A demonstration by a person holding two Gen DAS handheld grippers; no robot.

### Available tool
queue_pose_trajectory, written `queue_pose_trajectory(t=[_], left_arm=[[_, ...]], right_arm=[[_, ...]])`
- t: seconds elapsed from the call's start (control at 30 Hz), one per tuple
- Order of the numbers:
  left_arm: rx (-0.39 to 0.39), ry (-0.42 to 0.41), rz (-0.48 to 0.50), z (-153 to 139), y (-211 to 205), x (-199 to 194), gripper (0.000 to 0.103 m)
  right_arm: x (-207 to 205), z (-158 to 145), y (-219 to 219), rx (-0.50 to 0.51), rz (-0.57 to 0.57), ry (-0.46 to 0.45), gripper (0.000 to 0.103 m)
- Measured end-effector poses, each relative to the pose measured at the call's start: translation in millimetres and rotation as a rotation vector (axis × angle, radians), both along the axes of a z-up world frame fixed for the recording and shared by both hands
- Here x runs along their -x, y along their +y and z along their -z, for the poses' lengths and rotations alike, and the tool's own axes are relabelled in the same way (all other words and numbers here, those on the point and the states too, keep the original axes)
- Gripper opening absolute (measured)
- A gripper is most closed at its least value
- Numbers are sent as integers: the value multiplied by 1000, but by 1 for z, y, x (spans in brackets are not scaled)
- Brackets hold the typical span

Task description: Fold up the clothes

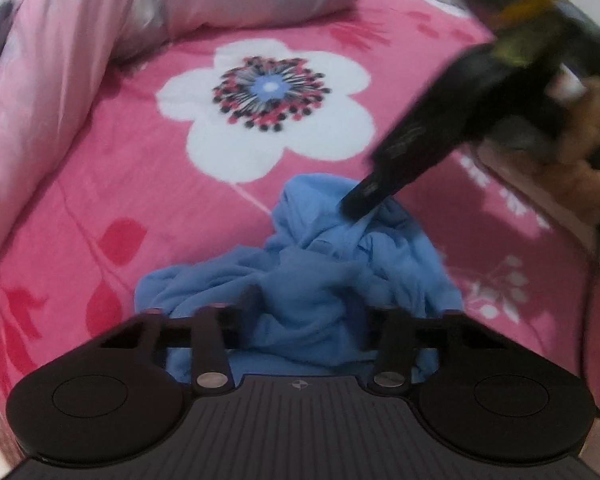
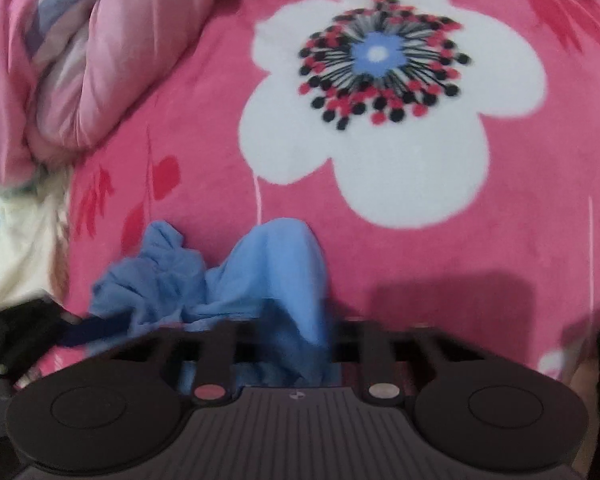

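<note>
Even indoor light, motion-blurred throughout (fisheye-bent edges).

Both grippers are matte black plastic: a ribbed central deck with a small round crosshair mark, flanked by two broad discs. The left gripper (image 1: 300, 312) has two silver rivets; the right gripper (image 2: 296, 332) has one silver, one reddish (seen from the side it wears a yellow band).
</note>
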State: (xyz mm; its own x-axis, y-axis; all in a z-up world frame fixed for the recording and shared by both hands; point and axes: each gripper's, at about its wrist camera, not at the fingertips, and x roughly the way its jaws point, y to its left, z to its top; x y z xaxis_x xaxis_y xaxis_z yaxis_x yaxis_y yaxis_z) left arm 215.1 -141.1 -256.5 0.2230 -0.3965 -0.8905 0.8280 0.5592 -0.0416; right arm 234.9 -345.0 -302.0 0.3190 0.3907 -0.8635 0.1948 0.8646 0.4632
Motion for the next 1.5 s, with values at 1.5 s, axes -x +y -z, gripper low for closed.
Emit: queue_pose_trajectory(t=[1.5], left_arm=[[67, 147, -639, -28, 195, 62, 47]], right_arm=[[53, -73, 75, 100, -306, -47, 28]])
